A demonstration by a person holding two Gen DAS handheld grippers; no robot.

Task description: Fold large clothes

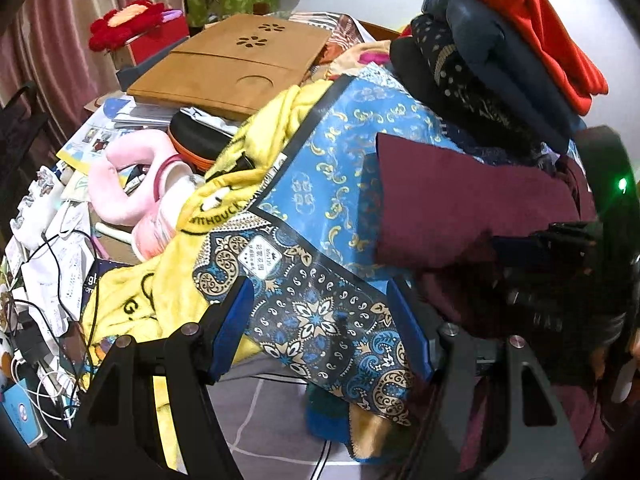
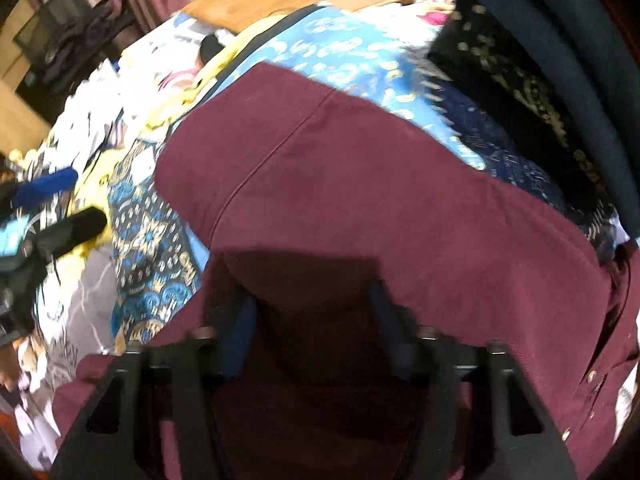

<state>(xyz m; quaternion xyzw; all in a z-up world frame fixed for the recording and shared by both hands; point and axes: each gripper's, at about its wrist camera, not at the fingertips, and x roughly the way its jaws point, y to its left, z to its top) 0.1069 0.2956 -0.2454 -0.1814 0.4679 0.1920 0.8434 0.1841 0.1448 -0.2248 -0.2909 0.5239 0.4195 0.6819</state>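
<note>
Right wrist view: the soft, limp maroon cotton shirt (image 2: 360, 184) lies over the blue patterned cloth (image 2: 344, 56), the right gripper (image 2: 312, 312) part-open above it, gripping nothing; best pinched at a hem.

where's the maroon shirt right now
In the left wrist view the maroon shirt lies at right on the blue patterned cloth, just below the stack of folded clothes.

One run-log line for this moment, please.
task: fold large clothes | left tongs: open, empty, over blue patterned cloth | right tongs: jaws apart over maroon shirt, no grip seen
</note>
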